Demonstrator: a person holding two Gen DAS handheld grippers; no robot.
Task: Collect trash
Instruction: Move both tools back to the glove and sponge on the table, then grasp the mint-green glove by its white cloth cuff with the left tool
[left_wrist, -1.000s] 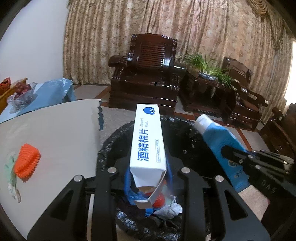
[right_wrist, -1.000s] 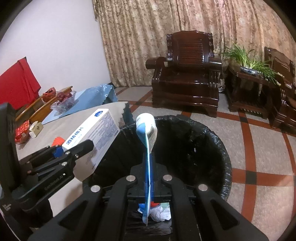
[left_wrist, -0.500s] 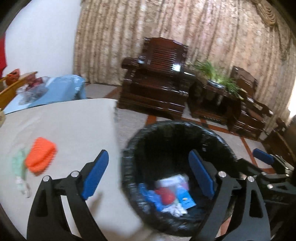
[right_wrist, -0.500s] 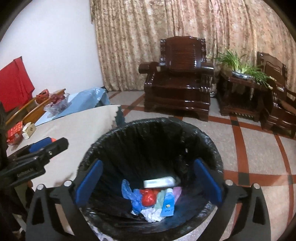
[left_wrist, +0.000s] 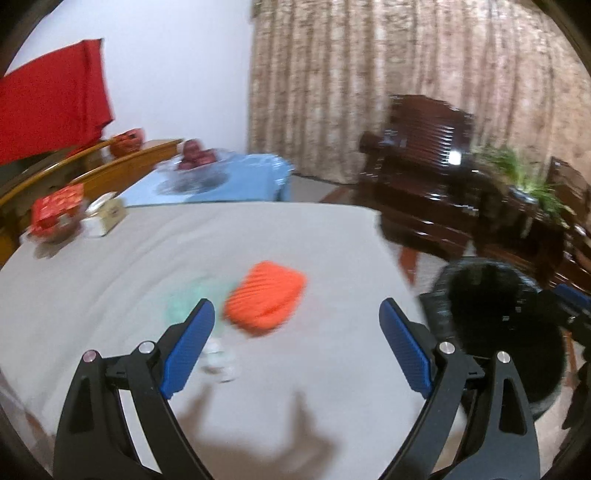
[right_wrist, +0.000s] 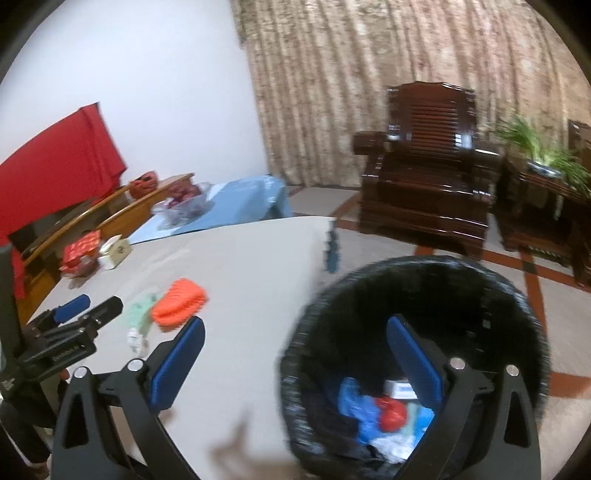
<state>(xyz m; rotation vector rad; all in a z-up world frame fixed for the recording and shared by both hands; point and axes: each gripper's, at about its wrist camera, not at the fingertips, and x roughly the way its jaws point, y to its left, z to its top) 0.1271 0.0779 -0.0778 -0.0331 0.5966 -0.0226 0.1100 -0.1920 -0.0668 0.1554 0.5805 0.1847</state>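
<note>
My left gripper is open and empty above the grey table, facing an orange ribbed piece of trash and a pale green and white wrapper beside it. My right gripper is open and empty, over the table edge and the black-lined bin. The bin holds blue, red and white trash. In the right wrist view the orange piece, the wrapper and the left gripper show at the left. The bin shows at the right of the left wrist view.
A red box and a white box stand at the table's far left. A blue-covered table with a bag of fruit lies behind. Dark wooden armchairs and a plant stand by the curtain.
Both grippers opened and dropped the white carton and the blue tube into the bin. Both then swung left toward the table; the orange piece now lies ahead of my left gripper.
</note>
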